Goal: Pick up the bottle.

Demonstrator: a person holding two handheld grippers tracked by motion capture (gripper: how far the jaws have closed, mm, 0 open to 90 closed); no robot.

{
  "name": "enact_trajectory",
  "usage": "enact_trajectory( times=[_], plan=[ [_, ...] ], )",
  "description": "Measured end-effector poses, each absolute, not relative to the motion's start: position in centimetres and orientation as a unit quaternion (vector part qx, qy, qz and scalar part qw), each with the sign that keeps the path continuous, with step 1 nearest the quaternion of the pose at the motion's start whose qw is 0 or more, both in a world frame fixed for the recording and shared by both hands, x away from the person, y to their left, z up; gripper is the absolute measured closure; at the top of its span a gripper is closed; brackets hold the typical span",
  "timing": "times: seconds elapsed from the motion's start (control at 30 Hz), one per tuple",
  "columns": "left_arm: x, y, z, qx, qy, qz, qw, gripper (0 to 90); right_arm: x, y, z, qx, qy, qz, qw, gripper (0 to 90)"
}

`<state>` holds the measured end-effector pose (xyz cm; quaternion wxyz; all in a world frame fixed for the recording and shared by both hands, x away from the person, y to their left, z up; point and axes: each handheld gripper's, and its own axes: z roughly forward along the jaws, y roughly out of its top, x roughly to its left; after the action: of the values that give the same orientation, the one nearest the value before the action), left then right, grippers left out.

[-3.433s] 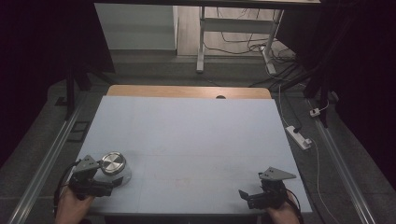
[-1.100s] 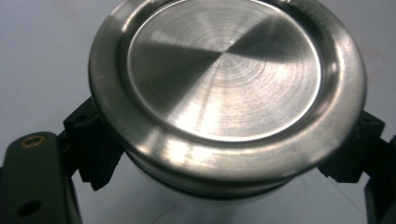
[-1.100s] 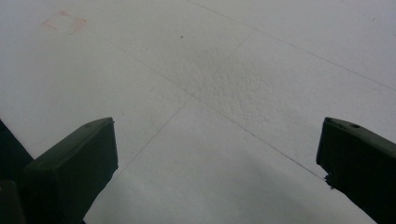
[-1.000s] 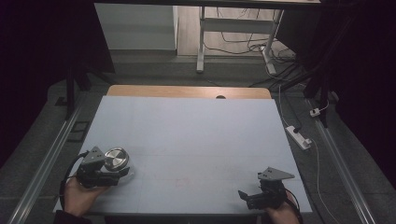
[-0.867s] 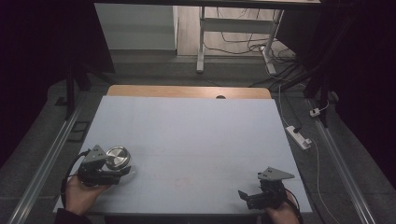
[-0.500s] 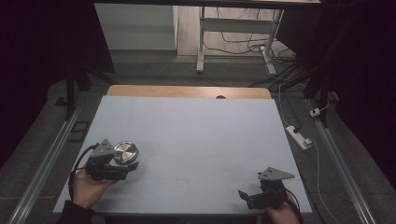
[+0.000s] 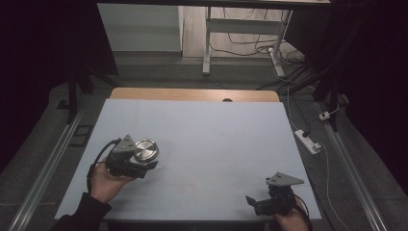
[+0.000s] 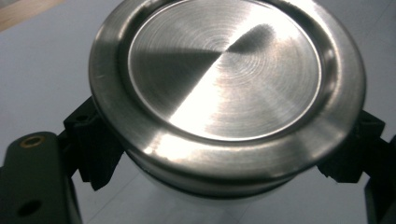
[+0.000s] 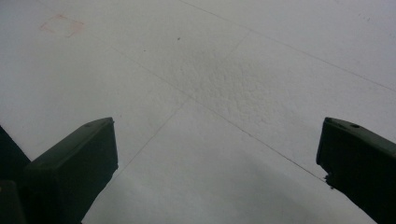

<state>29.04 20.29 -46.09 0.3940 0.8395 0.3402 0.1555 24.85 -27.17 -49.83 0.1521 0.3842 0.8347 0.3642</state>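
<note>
High view first, from the left: the left gripper [image 7: 139, 161] is over the worktop [image 7: 216, 134] near its left edge, about midway between the near and far edges, with its jaws clenched on a round steel container [image 7: 146, 150] with a polished lid. The container appears lifted just clear of the surface, though I cannot be sure of the gap from above. In the left gripper view the steel container [image 8: 224, 93] sits squarely between the two black jaws, which press on its side wall just below the lid's rim, one on each side.

I'd judge this to be the carrying step: the container is grasped and in transit toward the middle of the worktop. The next move calls for a level hand, so the lid stays on, and then a gentle set-down before the jaws let go.

The container is squat, with no real long axis; its round axis stands close to upright, lid facing up, tipped slightly toward the camera.

Over at the near right corner, the right gripper [image 7: 262, 204] rests low, jaws released and wide apart, with bare worktop [image 9: 224, 84] between them.
</note>
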Motion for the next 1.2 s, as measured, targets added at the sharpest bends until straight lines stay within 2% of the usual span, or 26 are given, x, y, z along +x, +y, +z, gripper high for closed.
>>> enact_trajectory(
  times=[1.2],
  plan=[
    [33.4,11.6,-43.6,0.865,0.253,0.123,0.415,15.3,24.9,-27.2,-49.8,0.383,0.834,0.367,0.15,0.0]
  ],
)
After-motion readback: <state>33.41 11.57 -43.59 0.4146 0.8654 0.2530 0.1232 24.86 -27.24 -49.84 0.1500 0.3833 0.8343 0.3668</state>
